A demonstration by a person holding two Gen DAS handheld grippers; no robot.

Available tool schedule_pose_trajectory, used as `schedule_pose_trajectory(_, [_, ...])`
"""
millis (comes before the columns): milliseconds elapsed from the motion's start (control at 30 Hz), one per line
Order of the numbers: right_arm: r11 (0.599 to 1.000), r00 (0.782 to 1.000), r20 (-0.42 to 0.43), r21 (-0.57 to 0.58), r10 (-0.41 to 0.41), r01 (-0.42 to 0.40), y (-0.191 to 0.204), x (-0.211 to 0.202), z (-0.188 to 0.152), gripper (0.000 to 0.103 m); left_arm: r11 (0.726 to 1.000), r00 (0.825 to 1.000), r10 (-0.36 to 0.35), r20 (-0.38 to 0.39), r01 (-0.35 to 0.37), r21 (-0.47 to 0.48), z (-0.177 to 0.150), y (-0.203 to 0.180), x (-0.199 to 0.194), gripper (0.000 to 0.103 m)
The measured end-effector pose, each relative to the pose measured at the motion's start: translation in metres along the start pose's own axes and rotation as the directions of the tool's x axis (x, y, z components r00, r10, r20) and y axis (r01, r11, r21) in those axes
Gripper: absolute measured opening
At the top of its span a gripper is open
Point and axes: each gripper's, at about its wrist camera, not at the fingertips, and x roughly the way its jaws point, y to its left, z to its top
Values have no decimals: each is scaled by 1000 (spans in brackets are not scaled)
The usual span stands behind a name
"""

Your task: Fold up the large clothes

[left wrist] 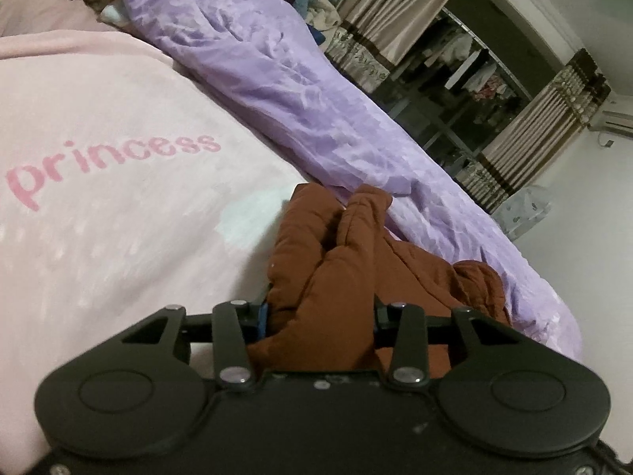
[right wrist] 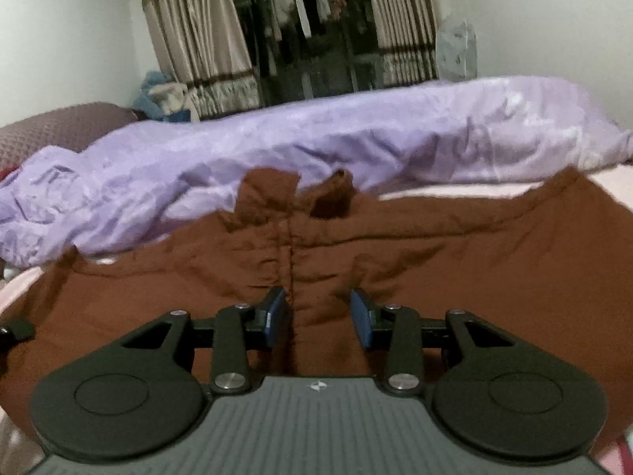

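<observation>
Garment: a brown padded jacket (right wrist: 395, 245) lies spread on my pink bedspread (left wrist: 99, 237). In the right view its collar is at 12 o'clock, the front seam runs down toward 6, and a sleeve reaches off to 3.
Surroundings: a lilac duvet (right wrist: 316, 130) is heaped along the far edge of the bed, just beyond the collar. Curtains (right wrist: 190, 31) and a clothes rail stand behind it, well apart.
Left gripper (left wrist: 316, 312): clenched on a thick bunch of the jacket. Brown cloth fills the gap between my jaws and bulges out toward 12 and 2 o'clock. The fingertips are buried, so I cannot tell how deep the bite goes.
Right gripper (right wrist: 316, 312): released. The blue pads (right wrist: 277, 308) stand apart over the front seam with cloth lying between them, and I see no pinch. Whether they touch the fabric I cannot tell.
Handling, my judgement: soft, quilted, bulky and probably light. It will sag and bunch, not hold a crease. The cloth looks matt, so slip should be slight, but a thick fold may squeeze out of a shallow grip.
Where to hold, my judgement: at stitched edges such as hem corners, shoulder seams or cuffs. Mid-panel padding only balloons.
Risk: the duvet at 12 o'clock could be caught up in the fold.
</observation>
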Motion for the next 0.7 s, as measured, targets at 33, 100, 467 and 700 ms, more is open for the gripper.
schedule_pose_trajectory(33, [1000,1000,-10,-7,-6,6,1,3,-3,45,1000,1000,-5,1,5,2,0,-1,1,37])
schedule_pose_trajectory(100, [1000,1000,-20,-14,-13,13,2,7,-8,46,1000,1000,-18,3,18,6,1,-1,1,34])
schedule_pose_trajectory(467, [1000,1000,8,-19,-2,2,-1,2,-7,48,992,991,-123,48,122,11,13,-31,-15,24])
schedule_pose_trajectory(700, [1000,991,135,17,-19,17,-38,-55,9,49,975,973,-222,58,221,30,14,-79,-27,23])
